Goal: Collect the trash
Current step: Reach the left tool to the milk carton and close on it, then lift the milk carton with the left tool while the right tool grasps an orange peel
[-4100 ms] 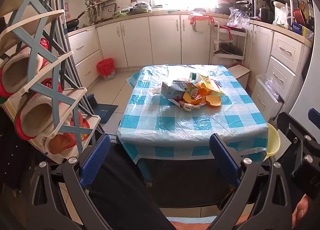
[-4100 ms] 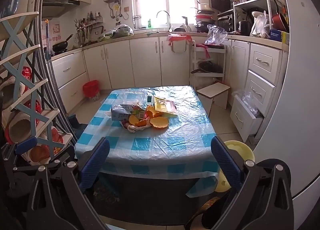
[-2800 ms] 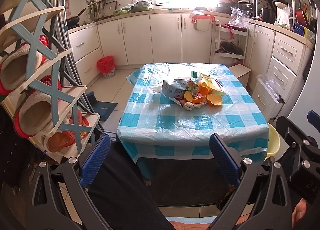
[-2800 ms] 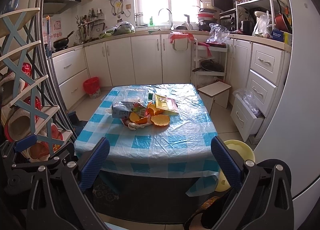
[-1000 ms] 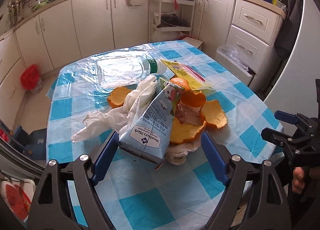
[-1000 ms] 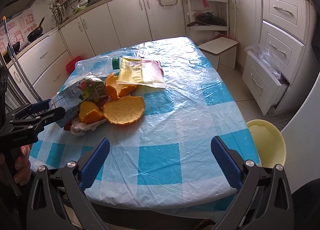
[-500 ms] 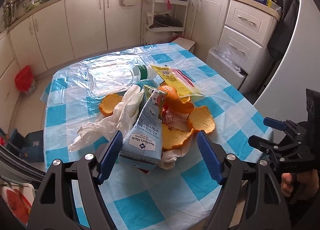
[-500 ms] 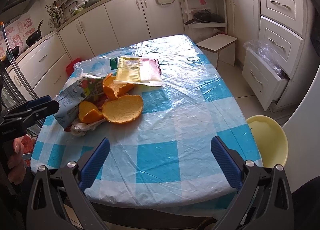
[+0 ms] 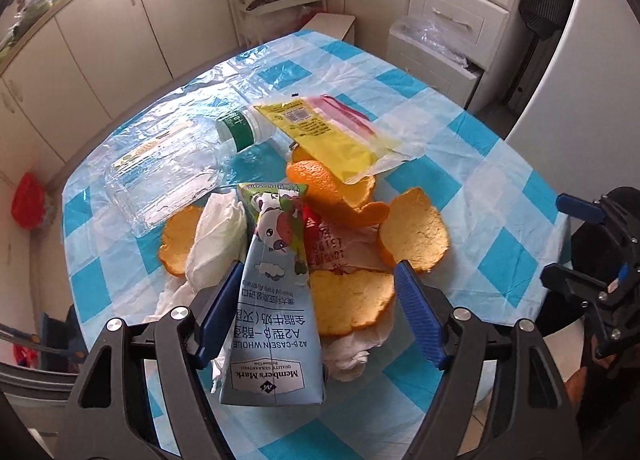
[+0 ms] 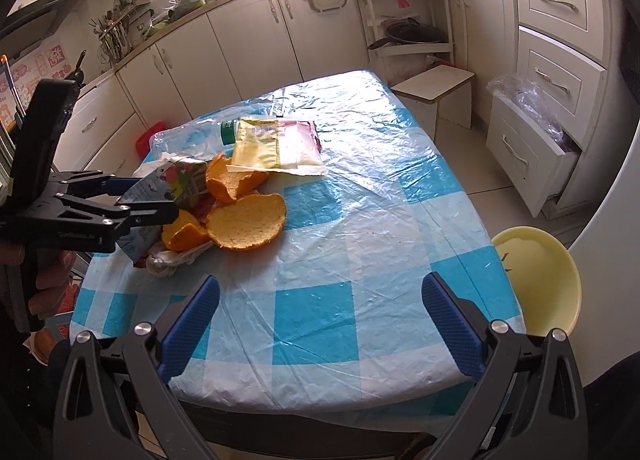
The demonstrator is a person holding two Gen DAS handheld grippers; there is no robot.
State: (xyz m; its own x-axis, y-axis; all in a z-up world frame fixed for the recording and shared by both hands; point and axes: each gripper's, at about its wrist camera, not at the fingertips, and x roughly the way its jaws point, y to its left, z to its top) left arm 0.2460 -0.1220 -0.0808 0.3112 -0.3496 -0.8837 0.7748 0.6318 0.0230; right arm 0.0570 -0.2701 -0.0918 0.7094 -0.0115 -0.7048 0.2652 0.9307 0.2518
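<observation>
A pile of trash lies on the blue-checked table [image 10: 360,219]: a blue milk carton [image 9: 276,300], several orange peels [image 9: 416,236], a crumpled tissue [image 9: 218,240], a yellow packet [image 9: 332,135] and a clear plastic bottle [image 9: 168,171]. My left gripper [image 9: 316,310] points steeply down over the pile, open. The carton lies between its fingers, close to the left pad, while the right pad hangs over a peel. In the right wrist view the left gripper [image 10: 140,197] straddles the carton [image 10: 176,175]. My right gripper [image 10: 322,324] stands wide open over the table's near edge, holding nothing.
A yellow round stool [image 10: 540,280] stands beside the table's right corner. A small white stool [image 10: 436,91] and an open drawer with a plastic bag [image 10: 532,107] are beyond it. A red bin [image 9: 28,199] sits on the floor by the cabinets.
My left gripper has moved in over the pile and rolled, so the carton now lies between its fingers; its jaws are slightly narrower than a second ago. The right gripper has kept still.
</observation>
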